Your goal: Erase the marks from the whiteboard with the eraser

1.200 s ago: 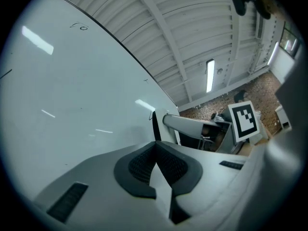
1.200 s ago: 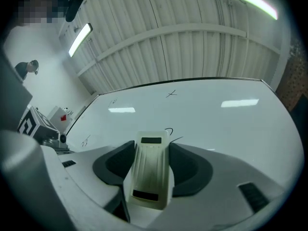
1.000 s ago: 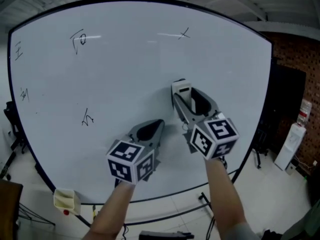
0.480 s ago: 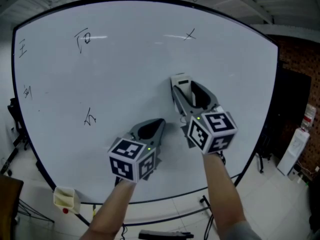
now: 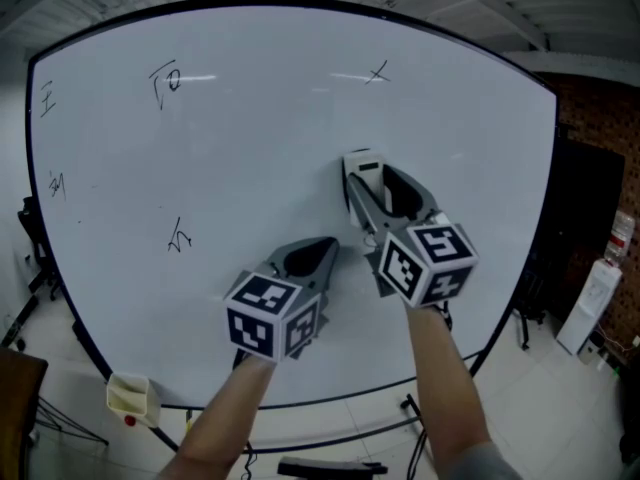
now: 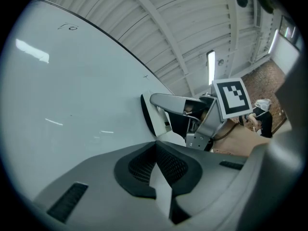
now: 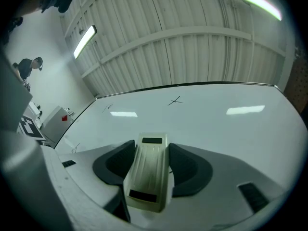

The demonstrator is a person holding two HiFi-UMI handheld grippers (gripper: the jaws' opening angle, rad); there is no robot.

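The cream plastic eraser is at the middle of the frame, pinched by its long sides in the right gripper, and its felt face seems to touch the large white whiteboard. The left gripper, at the lower left, has its tongs pressed together on nothing. The eraser looks light and stiff with smooth sides, so I judge a firm side hold is best.

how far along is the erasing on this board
Done: the eraser is picked up, clamped in the right hand-held gripper. In hand: it sits at the whiteboard's bare middle. Left to erase: the X top right, plus marks top left, two at the left edge and one lower left. The left hand-held gripper is shut and empty.
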